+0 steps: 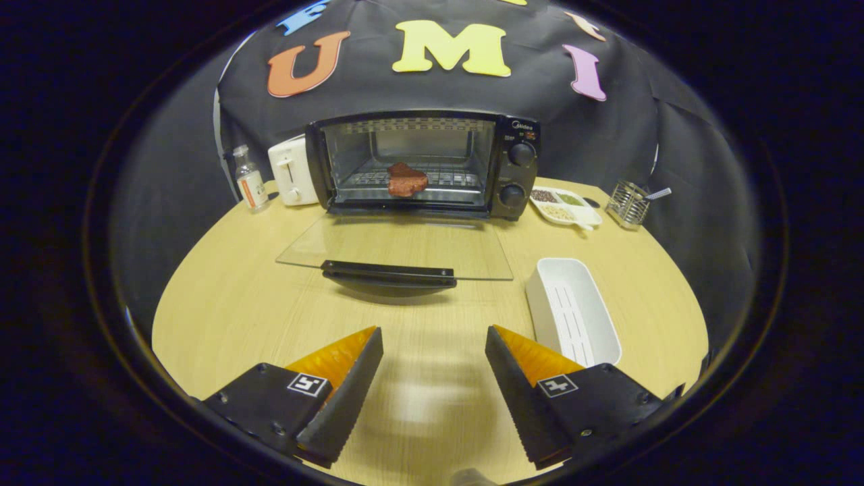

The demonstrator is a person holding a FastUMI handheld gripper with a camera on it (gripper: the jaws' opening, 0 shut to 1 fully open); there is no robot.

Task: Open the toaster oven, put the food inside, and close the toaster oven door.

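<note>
Meat (407, 180) sits on the oven (422, 165) rack, door (395, 246) down flat — only closing remains. Gripper (433, 368) spread wide, empty, well short of the handle (388, 273).

Gripper (434, 344) spread wide, gripping nothing

Both fingers (347, 388) stand well apart with only bare table (223, 304) between them. They hover low over the table, level with each other, tips pointing toward the toaster oven (422, 165), well short of its lowered door (395, 253).
</note>
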